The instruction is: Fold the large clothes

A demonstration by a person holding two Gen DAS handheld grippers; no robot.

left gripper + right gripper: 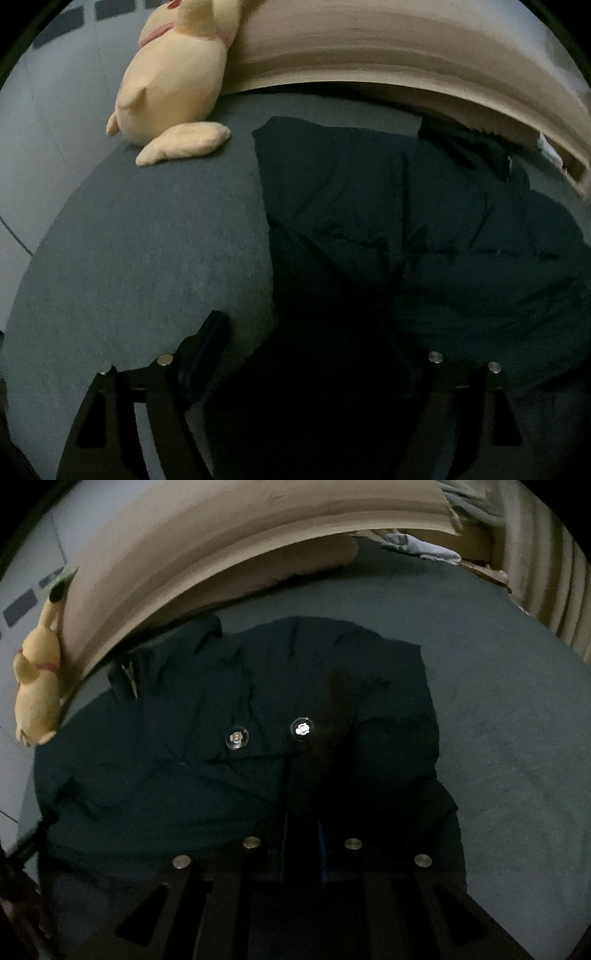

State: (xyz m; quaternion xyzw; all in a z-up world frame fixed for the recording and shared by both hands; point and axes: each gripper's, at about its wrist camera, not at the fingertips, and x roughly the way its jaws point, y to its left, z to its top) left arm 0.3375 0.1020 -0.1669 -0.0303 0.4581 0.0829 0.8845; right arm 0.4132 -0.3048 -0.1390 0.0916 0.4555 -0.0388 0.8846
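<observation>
Dark jacket (229, 760) lies spread on the bed (498, 709) for folding. Left tongs (306, 354) wide; right tongs (303, 812) apparently narrow, grip indiscernible.

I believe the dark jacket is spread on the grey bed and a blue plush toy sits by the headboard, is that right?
Not quite: the plush toy is yellow, as the left wrist view shows. The dark jacket does lie on the grey bed, by the headboard.

A dark puffy jacket (258, 709) lies spread, rumpled, on the grey bed (498, 709).
</observation>
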